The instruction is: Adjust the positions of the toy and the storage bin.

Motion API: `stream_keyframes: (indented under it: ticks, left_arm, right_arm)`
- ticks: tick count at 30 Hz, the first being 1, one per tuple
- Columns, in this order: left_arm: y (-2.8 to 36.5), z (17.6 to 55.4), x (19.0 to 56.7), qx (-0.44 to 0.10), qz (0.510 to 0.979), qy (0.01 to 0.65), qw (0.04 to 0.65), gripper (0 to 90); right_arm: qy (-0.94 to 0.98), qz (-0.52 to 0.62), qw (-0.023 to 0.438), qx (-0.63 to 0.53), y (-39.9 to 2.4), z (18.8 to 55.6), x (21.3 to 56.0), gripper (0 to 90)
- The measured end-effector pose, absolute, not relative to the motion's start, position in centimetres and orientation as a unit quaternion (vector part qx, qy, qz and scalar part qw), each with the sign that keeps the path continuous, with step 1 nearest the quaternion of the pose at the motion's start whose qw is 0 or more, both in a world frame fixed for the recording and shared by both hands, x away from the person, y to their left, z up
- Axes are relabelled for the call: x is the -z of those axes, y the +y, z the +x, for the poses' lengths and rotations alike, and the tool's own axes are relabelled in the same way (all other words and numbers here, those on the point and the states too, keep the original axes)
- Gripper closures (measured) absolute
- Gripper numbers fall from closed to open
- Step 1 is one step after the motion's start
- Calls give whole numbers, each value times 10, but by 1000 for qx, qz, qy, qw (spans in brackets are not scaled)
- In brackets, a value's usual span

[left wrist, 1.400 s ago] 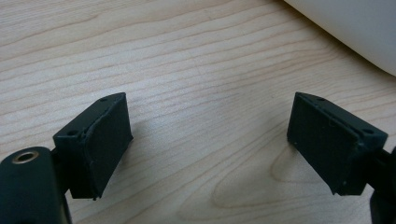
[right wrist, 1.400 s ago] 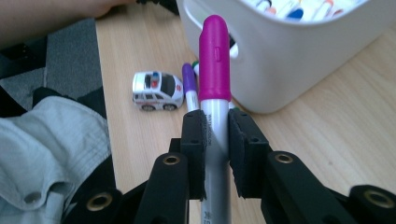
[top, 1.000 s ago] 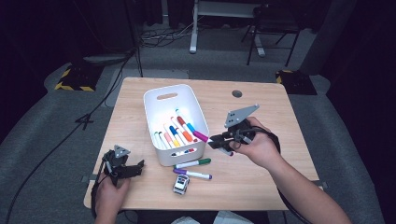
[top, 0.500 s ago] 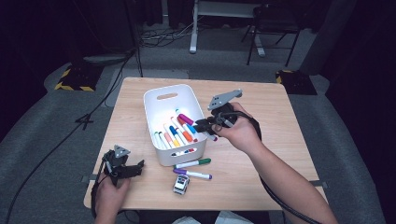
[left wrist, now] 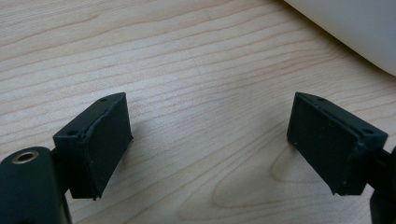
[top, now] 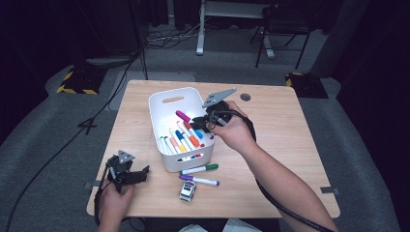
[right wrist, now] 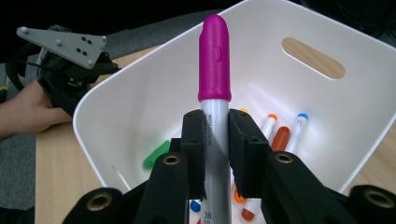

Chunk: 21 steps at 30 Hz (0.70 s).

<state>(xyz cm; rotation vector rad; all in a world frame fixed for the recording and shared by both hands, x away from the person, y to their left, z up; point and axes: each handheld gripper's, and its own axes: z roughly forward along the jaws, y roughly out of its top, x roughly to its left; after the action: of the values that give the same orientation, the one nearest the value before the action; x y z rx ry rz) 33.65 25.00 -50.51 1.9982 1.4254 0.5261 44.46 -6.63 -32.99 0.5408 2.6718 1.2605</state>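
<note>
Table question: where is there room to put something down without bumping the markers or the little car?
The table is bare right of the white bin. Another bare strip lies left of the bin, above the left gripper. It is crowded in front of the bin: green marker, purple marker, toy car.

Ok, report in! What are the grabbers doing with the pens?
Right gripper shut on pink marker, over the white bin. Left gripper open, empty, on the table. Nothing in the way.
</note>
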Motion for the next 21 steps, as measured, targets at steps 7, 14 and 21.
stream_keyframes:
  ticks: [7, 14, 21]
  left_arm:
    - [250, 336, 505, -199, 757, 540, 310, 139]
    - [250, 336, 505, -199, 757, 540, 310, 139]
    - [250, 336, 505, -199, 757, 540, 310, 139]
  right_arm:
    - [905, 180, 61, -380, -61, 450, 345, 770]
    - [918, 177, 59, -351, -54, 449, 356, 770]
    - [928, 183, 53, -320, -44, 448, 364, 770]
